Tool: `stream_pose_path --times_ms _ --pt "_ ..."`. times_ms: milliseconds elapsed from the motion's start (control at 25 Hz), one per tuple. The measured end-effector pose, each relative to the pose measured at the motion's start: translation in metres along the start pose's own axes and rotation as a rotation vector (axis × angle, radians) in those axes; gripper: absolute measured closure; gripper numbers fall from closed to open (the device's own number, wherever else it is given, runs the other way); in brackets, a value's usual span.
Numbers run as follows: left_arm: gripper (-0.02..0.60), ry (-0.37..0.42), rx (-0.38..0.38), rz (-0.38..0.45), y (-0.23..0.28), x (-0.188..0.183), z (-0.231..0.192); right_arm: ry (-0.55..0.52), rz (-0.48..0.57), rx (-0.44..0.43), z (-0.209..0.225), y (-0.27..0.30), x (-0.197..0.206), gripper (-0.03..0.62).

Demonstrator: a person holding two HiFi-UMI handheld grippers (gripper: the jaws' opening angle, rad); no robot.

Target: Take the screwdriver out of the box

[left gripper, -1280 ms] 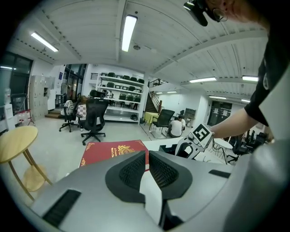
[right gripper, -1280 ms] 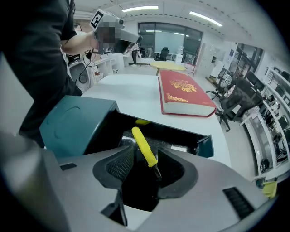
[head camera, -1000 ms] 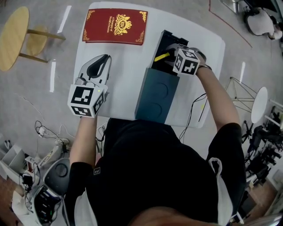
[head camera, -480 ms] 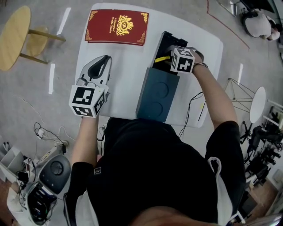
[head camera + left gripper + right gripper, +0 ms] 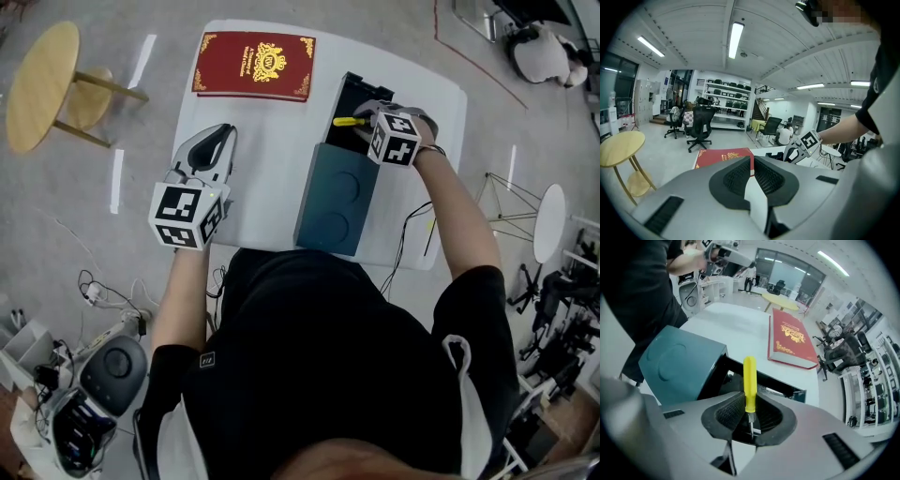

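A screwdriver [image 5: 345, 121] with a yellow handle [image 5: 749, 380] sits between the closing jaws of my right gripper [image 5: 362, 123], and the pads press on the handle's lower end. The right gripper [image 5: 749, 417] points steeply down over the open black end of the teal box [image 5: 335, 197], and the handle sticks out to the left above the opening. The box's teal lid [image 5: 677, 362] covers its near part. My left gripper [image 5: 217, 141] hangs over the white table [image 5: 272, 159], left of the box. In the left gripper view its jaws [image 5: 752, 164] are shut and hold nothing.
A red book [image 5: 255, 64] with gold print lies at the table's far edge, also seen in the left gripper view [image 5: 723, 157] and the right gripper view [image 5: 790, 338]. A round yellow stool [image 5: 42, 84] stands left of the table. A cable [image 5: 412, 230] runs off the table's right side.
The right gripper's jaws closed on the yellow handle and lifted the screwdriver up out of the box opening. The left gripper drifted slightly up and away from me.
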State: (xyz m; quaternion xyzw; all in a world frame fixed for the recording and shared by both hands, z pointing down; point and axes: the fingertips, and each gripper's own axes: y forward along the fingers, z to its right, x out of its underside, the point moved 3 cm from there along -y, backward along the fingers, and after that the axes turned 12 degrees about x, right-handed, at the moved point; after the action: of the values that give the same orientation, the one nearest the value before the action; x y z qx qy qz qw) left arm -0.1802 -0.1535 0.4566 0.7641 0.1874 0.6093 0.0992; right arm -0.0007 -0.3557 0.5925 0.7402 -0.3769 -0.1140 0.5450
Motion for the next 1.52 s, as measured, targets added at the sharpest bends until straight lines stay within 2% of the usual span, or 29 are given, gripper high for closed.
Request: stream_pose_path --times_ms 280,480,800,1200,1520 --pt "0.545 0.033 0.005 0.011 -0.002 -0.012 0.014 0.205 0.139 0.099 0.011 -0.038 -0.001 0.513" --pt "0.545 0.052 0.017 0.022 -0.004 -0.023 0.026 0.351 0.235 0.201 0.016 -0.072 0.000 0.513" --pt "0.545 0.094 0.047 0.013 -0.012 -0.039 0.027 0.587 0.329 0.350 0.022 -0.130 0.001 0.513" --pt "0.545 0.140 0.105 0.032 -0.002 -0.063 0.036 0.885 0.564 0.424 0.018 -0.198 0.006 0.513" --pt "0.545 0.181 0.139 0.050 0.004 -0.077 0.051 1.016 0.757 0.464 0.013 -0.262 -0.001 0.513"
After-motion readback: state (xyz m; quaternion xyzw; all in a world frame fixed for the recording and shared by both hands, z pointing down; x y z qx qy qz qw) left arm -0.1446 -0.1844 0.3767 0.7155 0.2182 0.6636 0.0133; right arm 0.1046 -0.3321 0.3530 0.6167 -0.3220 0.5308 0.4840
